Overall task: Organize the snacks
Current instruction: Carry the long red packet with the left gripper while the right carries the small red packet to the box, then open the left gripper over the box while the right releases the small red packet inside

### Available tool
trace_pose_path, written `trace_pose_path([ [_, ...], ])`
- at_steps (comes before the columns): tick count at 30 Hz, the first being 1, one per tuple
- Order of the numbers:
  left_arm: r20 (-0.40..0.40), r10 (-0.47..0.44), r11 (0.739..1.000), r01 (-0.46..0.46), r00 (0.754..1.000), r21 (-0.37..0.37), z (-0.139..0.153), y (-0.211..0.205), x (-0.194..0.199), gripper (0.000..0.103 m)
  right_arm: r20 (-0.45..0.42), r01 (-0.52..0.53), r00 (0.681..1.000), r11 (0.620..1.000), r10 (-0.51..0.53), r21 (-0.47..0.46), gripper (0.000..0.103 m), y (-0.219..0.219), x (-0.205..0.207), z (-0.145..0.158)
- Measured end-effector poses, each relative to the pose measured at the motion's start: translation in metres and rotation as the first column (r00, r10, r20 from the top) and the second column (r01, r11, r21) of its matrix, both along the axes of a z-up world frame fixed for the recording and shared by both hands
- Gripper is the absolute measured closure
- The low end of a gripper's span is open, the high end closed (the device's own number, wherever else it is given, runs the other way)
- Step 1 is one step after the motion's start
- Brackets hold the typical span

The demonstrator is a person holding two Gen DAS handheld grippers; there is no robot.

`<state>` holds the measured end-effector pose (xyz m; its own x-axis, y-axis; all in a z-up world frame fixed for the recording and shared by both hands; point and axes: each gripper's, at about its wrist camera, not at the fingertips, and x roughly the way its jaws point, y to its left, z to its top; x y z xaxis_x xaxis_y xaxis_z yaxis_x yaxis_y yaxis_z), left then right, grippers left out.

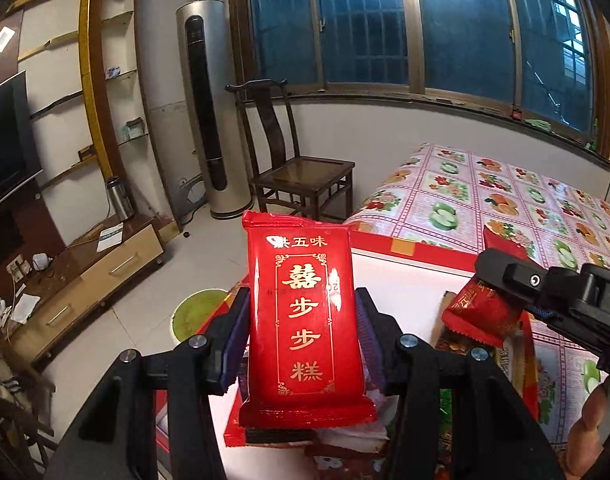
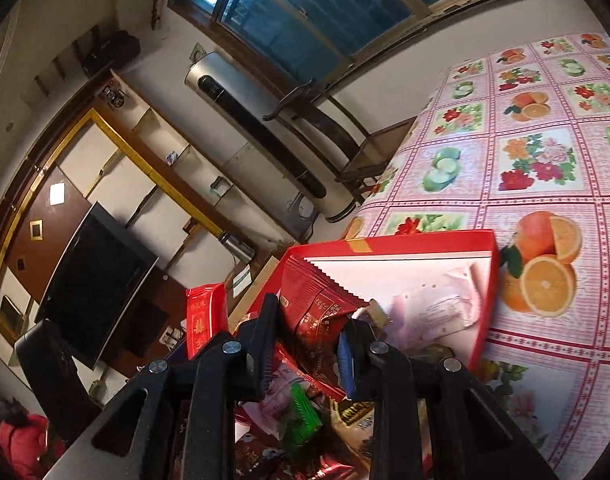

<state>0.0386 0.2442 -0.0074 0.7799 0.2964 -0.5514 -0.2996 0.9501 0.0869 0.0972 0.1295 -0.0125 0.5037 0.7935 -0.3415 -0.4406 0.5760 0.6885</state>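
While clamped — box floor (image 1: 417, 276) part-hidden

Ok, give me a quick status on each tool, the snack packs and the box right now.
Left tool: shut on the tall red cake pack, held upright in the air.
Right tool: shut on a dark red snack pack, over the box.
Red box: open, on the fruit-print tablecloth, pale wrapper inside.
Loose snacks: heaped below the right tool.
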Motion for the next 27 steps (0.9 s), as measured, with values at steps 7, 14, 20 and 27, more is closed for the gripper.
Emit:
trace_pose_path([
  [7,-0.037,0.036,0.998,-0.034,0.999,0.052,-0.004,0.006,0.013,0.054,0.039,-0.043,0.998,0.995,0.047,-0.088,0.074,0.025,0.001,0.000],
  [14,-0.089,0.053,0.994,-0.044,0.995,0.101,-0.010,-0.009,0.024,0.052,-0.026,-0.018,1.000,0.992,0.014,-0.126,0.072,0.013,0.011,-0.010],
  [20,-0.054,0.122,0.979,-0.111,0.991,0.172,0.003,-0.016,0.017,0.019,0.005,0.057,0.998,0.995,-0.057,-0.085,0.044,-0.012,0.005,-0.001],
  [27,-0.016,0.116,0.977,-0.111,0.993,0.180,0.022,-0.022,-0.006,0.017,0.092,0.176,0.981,0.983,-0.170,-0.054,0.036,-0.052,-0.010,0.022],
])
